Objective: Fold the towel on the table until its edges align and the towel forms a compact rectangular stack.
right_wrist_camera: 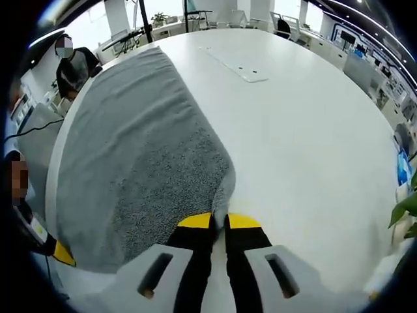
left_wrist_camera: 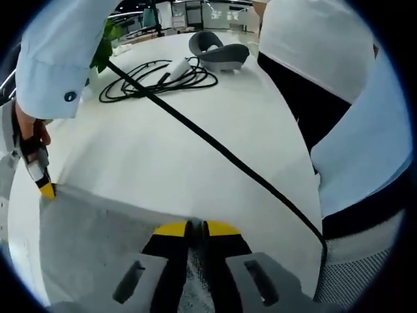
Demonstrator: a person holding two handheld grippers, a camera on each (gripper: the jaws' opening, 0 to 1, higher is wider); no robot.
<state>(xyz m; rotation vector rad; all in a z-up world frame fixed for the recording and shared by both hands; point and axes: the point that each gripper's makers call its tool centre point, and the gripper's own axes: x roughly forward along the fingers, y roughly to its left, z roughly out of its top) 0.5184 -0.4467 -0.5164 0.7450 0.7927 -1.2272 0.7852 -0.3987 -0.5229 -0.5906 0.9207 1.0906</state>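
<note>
- Left gripper view: the left gripper (left_wrist_camera: 197, 228) at 6 o'clock has its yellow-tipped jaws clamped on the edge of the grey towel (left_wrist_camera: 98, 241), spread on the white table (left_wrist_camera: 195, 130). The right gripper (left_wrist_camera: 47, 190) pinches the towel's corner at 9 o'clock.
- Right gripper view: the right gripper (right_wrist_camera: 219, 220) is clenched on a towel (right_wrist_camera: 137, 163) corner at 6 o'clock; the left gripper's (right_wrist_camera: 63, 253) yellow tip sits at 8 o'clock.

Coiled black cable (left_wrist_camera: 156, 78) lying on the far part of the white surface (left_wrist_camera: 195, 150), with one black strand (left_wrist_camera: 221, 150) running from it diagonally across to the near edge; a grey headset-like device (left_wrist_camera: 218, 52) sits just beyond the coil. Green plant leaves (left_wrist_camera: 104, 45) beside the coil, and further leaves (right_wrist_camera: 407, 208) at the surface's edge in the right gripper view. Flat rectangular panel (right_wrist_camera: 238, 65) set flush in the surface top; chairs and desks (right_wrist_camera: 339, 39) well beyond.
</note>
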